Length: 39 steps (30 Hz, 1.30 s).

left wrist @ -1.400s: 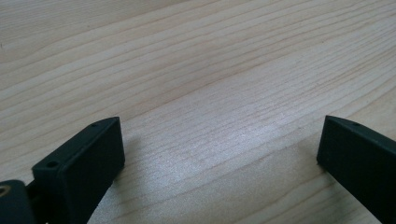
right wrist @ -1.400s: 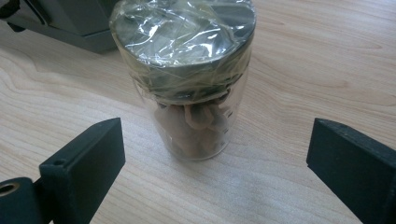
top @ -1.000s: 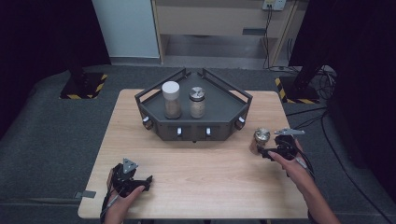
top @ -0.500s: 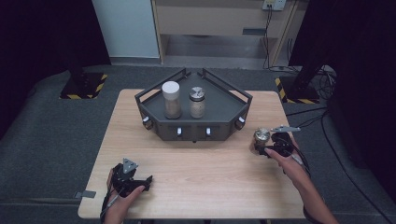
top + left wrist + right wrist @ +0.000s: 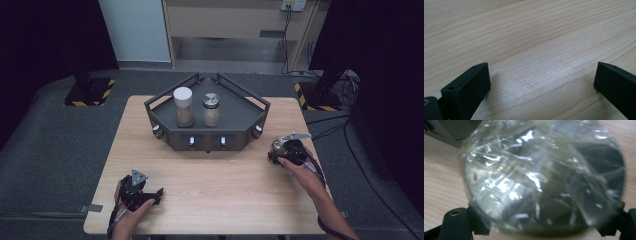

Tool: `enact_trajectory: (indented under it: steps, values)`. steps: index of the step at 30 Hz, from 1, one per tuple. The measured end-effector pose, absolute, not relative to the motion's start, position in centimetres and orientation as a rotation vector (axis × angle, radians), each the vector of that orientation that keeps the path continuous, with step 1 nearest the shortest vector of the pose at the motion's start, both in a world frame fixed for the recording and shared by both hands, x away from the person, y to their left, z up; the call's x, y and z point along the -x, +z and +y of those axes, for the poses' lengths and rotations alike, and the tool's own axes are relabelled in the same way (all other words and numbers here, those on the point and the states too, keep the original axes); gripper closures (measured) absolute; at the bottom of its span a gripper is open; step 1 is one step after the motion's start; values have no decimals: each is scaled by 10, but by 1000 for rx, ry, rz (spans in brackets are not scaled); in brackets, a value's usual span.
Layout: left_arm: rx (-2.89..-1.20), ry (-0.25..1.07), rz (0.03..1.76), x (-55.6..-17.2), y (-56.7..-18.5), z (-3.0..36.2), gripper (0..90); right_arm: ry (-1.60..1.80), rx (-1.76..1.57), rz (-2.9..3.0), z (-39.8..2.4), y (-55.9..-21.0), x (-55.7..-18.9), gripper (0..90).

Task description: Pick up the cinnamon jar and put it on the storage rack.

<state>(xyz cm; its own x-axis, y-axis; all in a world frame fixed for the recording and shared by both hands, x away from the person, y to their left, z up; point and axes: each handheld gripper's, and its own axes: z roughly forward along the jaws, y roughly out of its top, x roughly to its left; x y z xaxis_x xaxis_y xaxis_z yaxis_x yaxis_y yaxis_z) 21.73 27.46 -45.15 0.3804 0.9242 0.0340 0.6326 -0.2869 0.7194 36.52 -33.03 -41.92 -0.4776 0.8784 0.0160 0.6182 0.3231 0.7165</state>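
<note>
**Jar at right edge of desk**

Jar [image 5: 541, 177], clear with a shiny metal lid, stands near the desk's [image 5: 215, 180] right edge. Right gripper [image 5: 286, 151] has just been closing, pads now against it; earlier it stood clear. Left gripper [image 5: 541, 82] open, unmoved.

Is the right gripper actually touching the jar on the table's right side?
Touching. In the right gripper view, the jar sits between the right gripper's jaws, both meeting its sides; they have just been closing.
</note>
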Motion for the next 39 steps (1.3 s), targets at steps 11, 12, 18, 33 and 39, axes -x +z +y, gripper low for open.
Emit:
enact_trajectory:
  steps: [11,12,18,33,39]
  values:
    - [-2023,607,1334,-217,-452,275,0,917,-1330,2226,-320,-418,-370,310]
    - [-2023,607,1334,-217,-452,275,0,916,-1328,2228,-321,-417,-370,311]
    - [-2023,608,1334,-217,-452,275,0,895,-1306,2229,-318,-412,-367,311]
    - [-2023,607,1334,-217,-451,275,0,932,-1175,2272,-326,-355,-341,312]
    - [-2023,607,1334,-217,-452,275,0,941,-1147,2281,-327,-339,-333,312]
